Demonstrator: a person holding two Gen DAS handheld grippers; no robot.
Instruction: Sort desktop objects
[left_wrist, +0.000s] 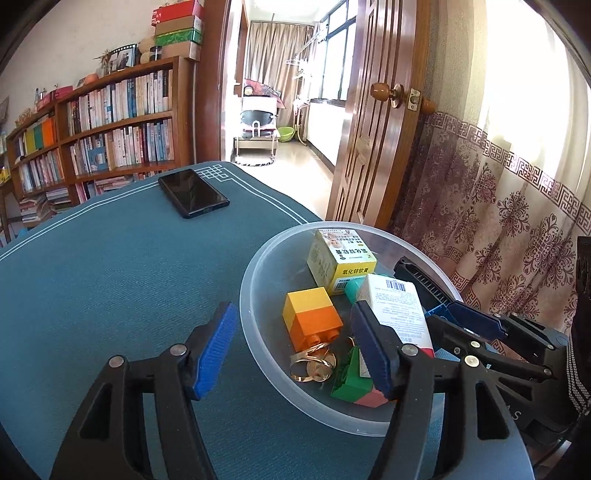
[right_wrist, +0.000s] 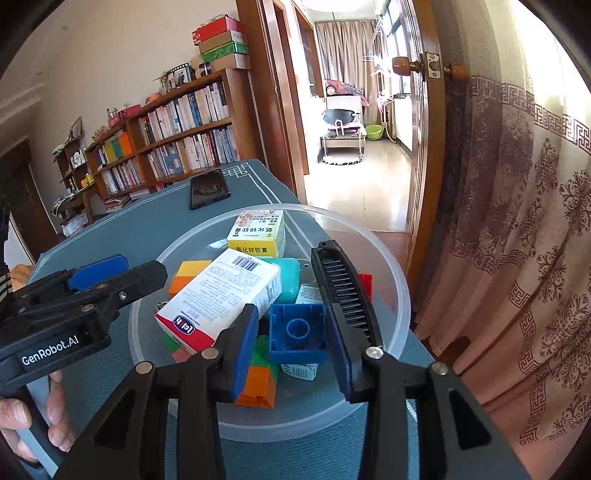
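A clear plastic bowl (left_wrist: 255, 332) (right_wrist: 402, 295) sits at the right end of the teal table. It holds a yellow medicine box (left_wrist: 341, 260), a white box with a red end (right_wrist: 221, 295), an orange-and-yellow block (left_wrist: 312, 317), gold rings (left_wrist: 314, 363), a green brick (left_wrist: 351, 380) and a black comb (right_wrist: 343, 291). My left gripper (left_wrist: 295, 350) stands open astride the bowl's near-left rim, its pads touching nothing. My right gripper (right_wrist: 293, 350) hangs over the bowl, shut on a blue brick (right_wrist: 297, 332) whose hollow underside faces the camera.
A black phone (left_wrist: 192, 192) lies flat at the far end of the table cloth (left_wrist: 110, 277). A hand (right_wrist: 37, 417) grips the left tool. An open wooden door (left_wrist: 369, 147) and a patterned curtain (left_wrist: 498, 221) stand just past the table's right edge; bookshelves line the far left.
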